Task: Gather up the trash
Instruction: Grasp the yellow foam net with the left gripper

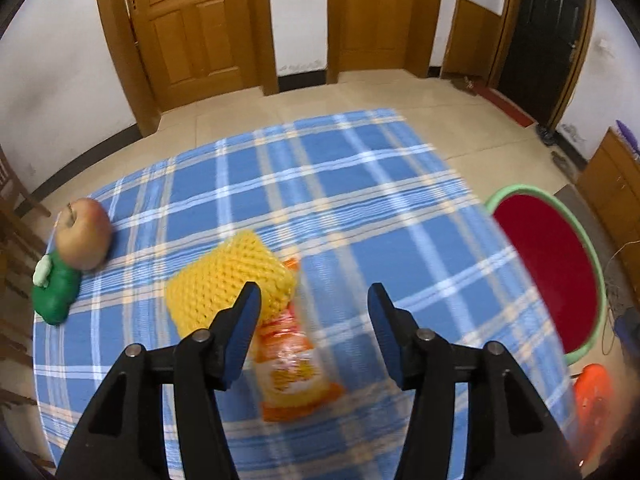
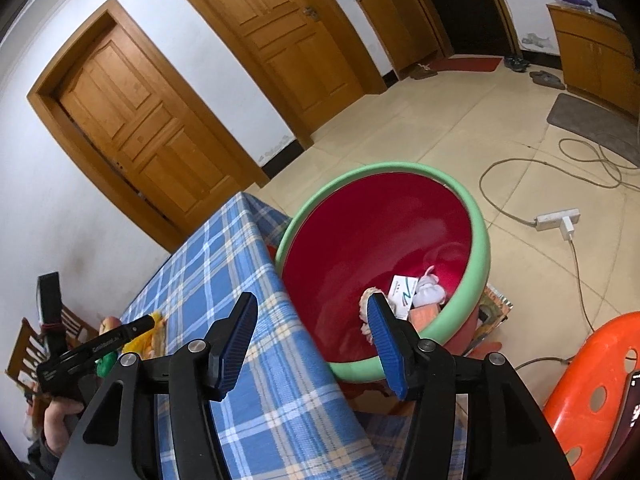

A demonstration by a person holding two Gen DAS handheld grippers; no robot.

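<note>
At the worktop's left edge an apple touches a green object, and toward the middle a yellow foam fruit net lies partly over an orange snack wrapper. The left gripper hangs released above that wrapper, nothing between its fingers. Off the right edge stands a green-rimmed red basin holding paper scraps and a small card; the right gripper is released and empty over the worktop's right edge and the basin.
</note>
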